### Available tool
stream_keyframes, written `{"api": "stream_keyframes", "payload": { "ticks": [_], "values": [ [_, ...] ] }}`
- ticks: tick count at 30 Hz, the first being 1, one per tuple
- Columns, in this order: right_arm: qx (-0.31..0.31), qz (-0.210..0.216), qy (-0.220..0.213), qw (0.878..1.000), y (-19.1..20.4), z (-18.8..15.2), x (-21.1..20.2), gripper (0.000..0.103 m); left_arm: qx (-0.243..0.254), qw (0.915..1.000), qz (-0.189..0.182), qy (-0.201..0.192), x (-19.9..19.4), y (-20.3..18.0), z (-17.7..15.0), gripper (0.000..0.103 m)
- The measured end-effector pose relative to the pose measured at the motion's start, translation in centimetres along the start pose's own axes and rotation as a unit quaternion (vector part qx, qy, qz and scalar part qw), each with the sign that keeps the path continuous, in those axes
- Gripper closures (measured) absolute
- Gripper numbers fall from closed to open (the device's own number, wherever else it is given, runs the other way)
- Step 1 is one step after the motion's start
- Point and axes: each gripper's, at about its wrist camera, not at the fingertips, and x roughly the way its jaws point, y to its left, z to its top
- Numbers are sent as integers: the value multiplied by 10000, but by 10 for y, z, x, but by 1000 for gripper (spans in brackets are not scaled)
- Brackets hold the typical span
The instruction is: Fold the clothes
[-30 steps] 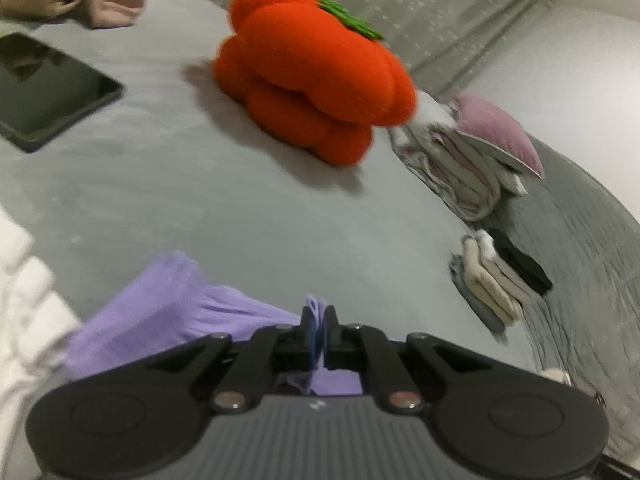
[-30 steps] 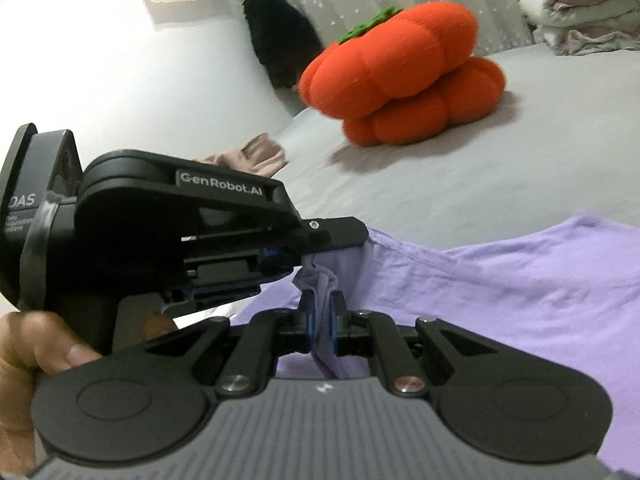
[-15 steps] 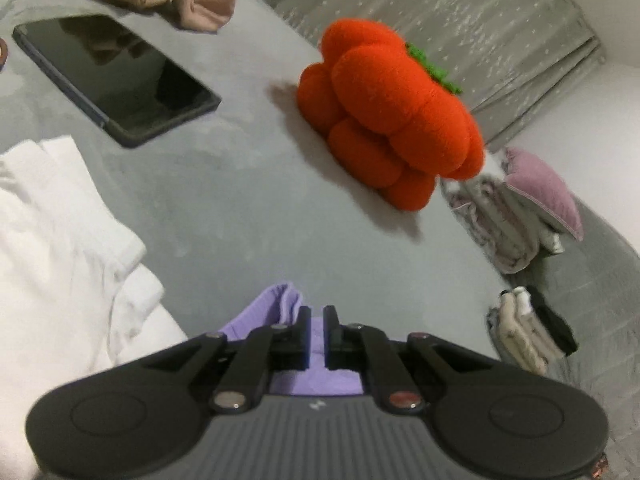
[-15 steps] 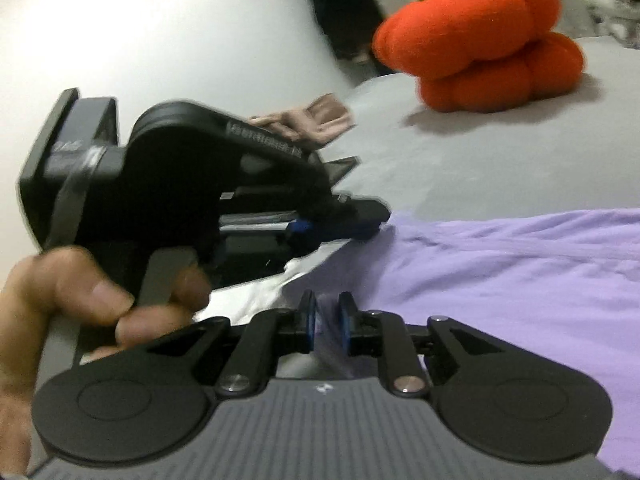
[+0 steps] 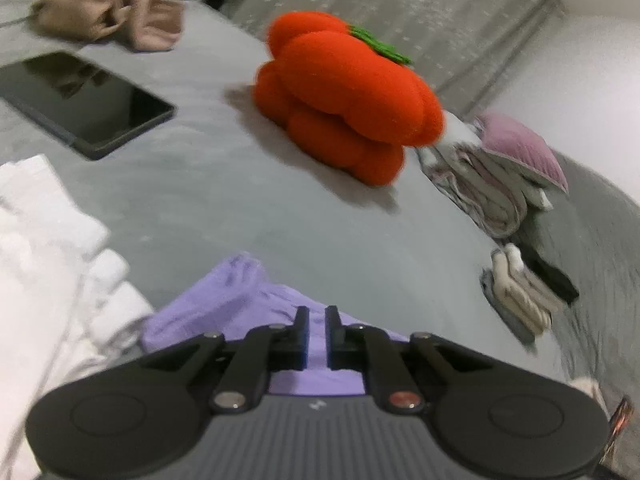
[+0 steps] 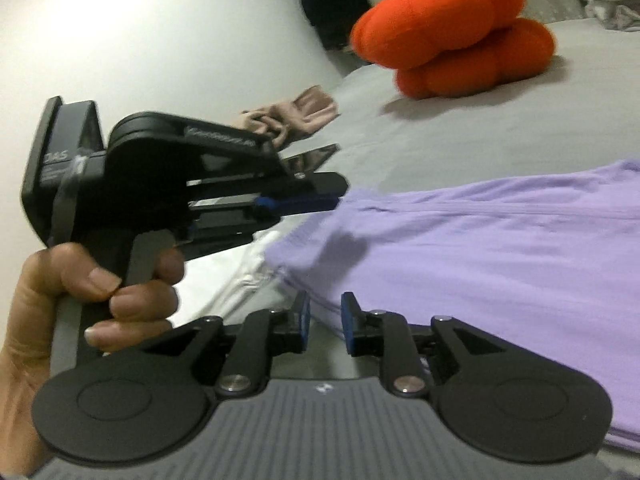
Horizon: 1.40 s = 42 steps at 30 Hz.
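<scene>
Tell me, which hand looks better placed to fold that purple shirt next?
Probably the right gripper: its opening jaws sit at the purple shirt's folded edge, most cloth ahead. The left gripper, also opening, reaches only a corner.

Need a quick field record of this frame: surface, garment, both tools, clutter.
surface: grey bed cover
garment: purple shirt, lying flat on the cover
left tool: jaws opening, narrow gap, purple fabric seen between and below them, not pinched
right tool: jaws opening, at the shirt's folded edge, pads clear of the cloth
left hand: on the left tool's handle
clutter: orange pumpkin plush; tablet; white garment; beige cloth; folded stacks
</scene>
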Motion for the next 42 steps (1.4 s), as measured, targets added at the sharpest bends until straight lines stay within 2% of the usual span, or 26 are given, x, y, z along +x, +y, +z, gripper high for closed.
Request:
{"api": "stream_keyframes", "payload": {
  "ticks": [1, 3, 9, 11, 15, 22, 27, 31, 37, 42],
  "values": [
    [17, -66, -18, 10000, -4, 0, -5, 68, 112, 9999, -10, -3, 1, -6, -2, 88],
    [53, -142, -77, 9999, -11, 3, -15, 64, 335, 9994, -31, -8, 2, -17, -6, 84],
    [164, -445, -223, 9986, -35, 9, -43, 64, 802, 9967, -80, 36, 8, -46, -20, 73],
    [233, -546, -266, 9979, -44, 10, -53, 63, 1006, 9948, -90, 97, 10, -59, -25, 73],
    [334, -749, -331, 9961, -60, 11, -72, 63, 1577, 9869, -232, 251, 12, -82, -43, 68],
    [552, -1128, -428, 9912, -96, 11, -99, 63, 2468, 9666, -466, 504, 16, -117, -80, 60],
    [950, -1412, -548, 9839, -123, -1, -132, 63, 2942, 9503, -741, 698, 20, -138, -103, 58],
    [1313, -1604, -534, 9768, -142, -13, -154, 63, 3353, 9329, -1075, 750, 19, -154, -122, 55],
    [1928, -1202, -465, 9727, -159, -21, -176, 63, 4133, 8950, -1489, 774, 13, -178, -156, 47],
    [2615, -799, -411, 9610, -175, -21, -181, 63, 4579, 8711, -1566, 841, 13, -189, -174, 47]
  ]
}}
